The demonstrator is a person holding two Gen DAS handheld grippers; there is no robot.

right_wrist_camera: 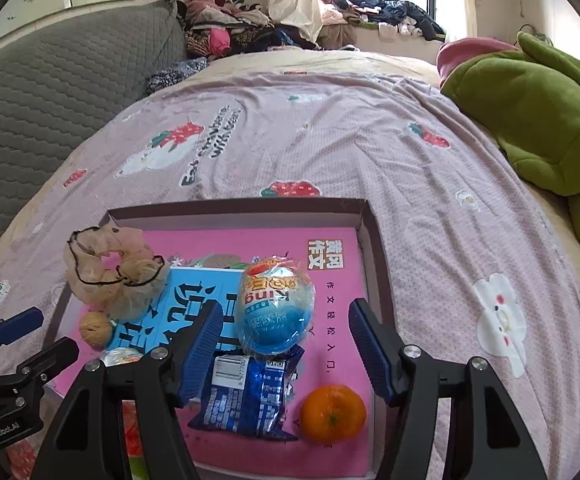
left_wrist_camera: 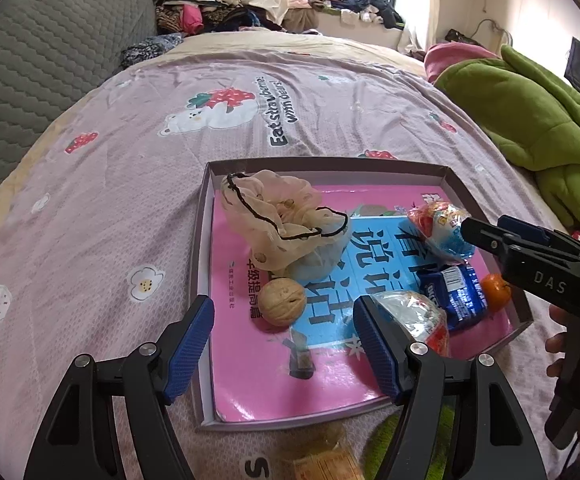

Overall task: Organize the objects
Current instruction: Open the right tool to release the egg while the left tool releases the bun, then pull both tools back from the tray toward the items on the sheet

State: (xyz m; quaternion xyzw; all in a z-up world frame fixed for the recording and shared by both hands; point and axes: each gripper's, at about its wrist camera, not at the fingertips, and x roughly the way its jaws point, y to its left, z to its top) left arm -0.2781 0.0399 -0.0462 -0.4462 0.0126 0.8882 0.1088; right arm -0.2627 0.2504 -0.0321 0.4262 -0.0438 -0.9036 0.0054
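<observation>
Mostly done: shallow grey cardboard box [right_wrist_camera: 363, 216] w/ pink book holds blue egg-shaped snack [right_wrist_camera: 276, 308] ahead of right gripper [right_wrist_camera: 284, 354], round orange tangerine [right_wrist_camera: 333, 413] just below; left gripper [left_wrist_camera: 284, 350] over tan walnut [left_wrist_camera: 282, 301]. Both spread, empty. Packets beneath left gripper remain outside.

A rumpled green plush blanket [right_wrist_camera: 537, 120] lies at the bed's right edge; a grey quilted headboard [left_wrist_camera: 42, 60] lines its left edge, clothes [right_wrist_camera: 230, 32] piled beyond.

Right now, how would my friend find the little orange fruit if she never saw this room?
Look on the bed with the pink strawberry sheet for the shallow box holding a pink book. In its near right corner, beside a blue snack packet, sits the orange: the only round, plain orange, unwrapped thing there.
</observation>
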